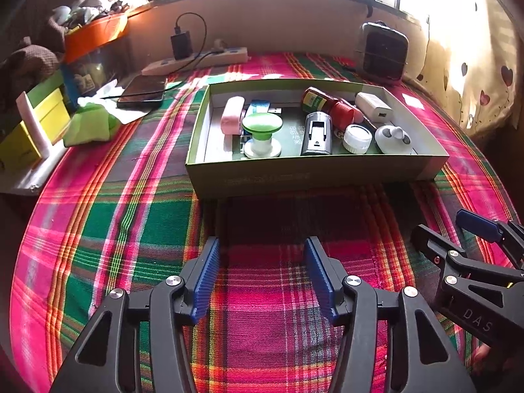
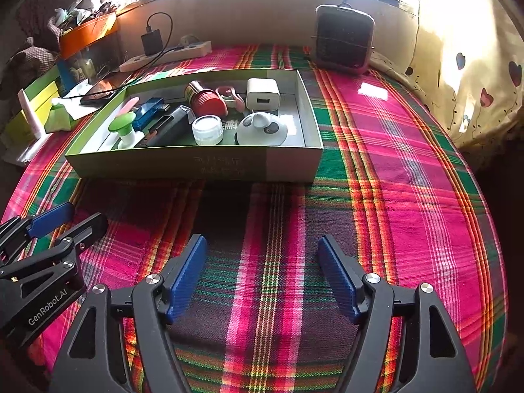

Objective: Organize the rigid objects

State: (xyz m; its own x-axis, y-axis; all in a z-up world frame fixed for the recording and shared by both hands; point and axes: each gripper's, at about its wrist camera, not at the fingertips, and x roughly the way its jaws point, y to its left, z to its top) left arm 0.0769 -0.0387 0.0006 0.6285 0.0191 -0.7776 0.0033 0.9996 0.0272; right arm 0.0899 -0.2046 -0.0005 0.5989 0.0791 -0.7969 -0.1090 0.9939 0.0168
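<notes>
A shallow green cardboard box (image 1: 294,177) (image 2: 196,163) lies on the plaid cloth and holds several small rigid items: a green-topped knob (image 1: 262,131) (image 2: 126,127), a pink case (image 1: 232,114), a silver-black device (image 1: 316,134), a red-capped bottle (image 1: 327,104) (image 2: 204,98), a white jar lid (image 1: 357,137) (image 2: 207,130), a white charger (image 1: 375,106) (image 2: 263,94) and a white round gadget (image 1: 393,139) (image 2: 262,129). My left gripper (image 1: 262,255) is open and empty, hovering over the cloth in front of the box. My right gripper (image 2: 262,252) is open and empty beside it, to the right.
A small fan heater (image 1: 383,54) (image 2: 344,44) stands behind the box. A power strip with a charger (image 1: 196,59) (image 2: 163,54), a phone (image 1: 142,91), tissues and colored boxes (image 1: 39,121) sit at the left. A heart-print curtain (image 2: 475,75) hangs at the right.
</notes>
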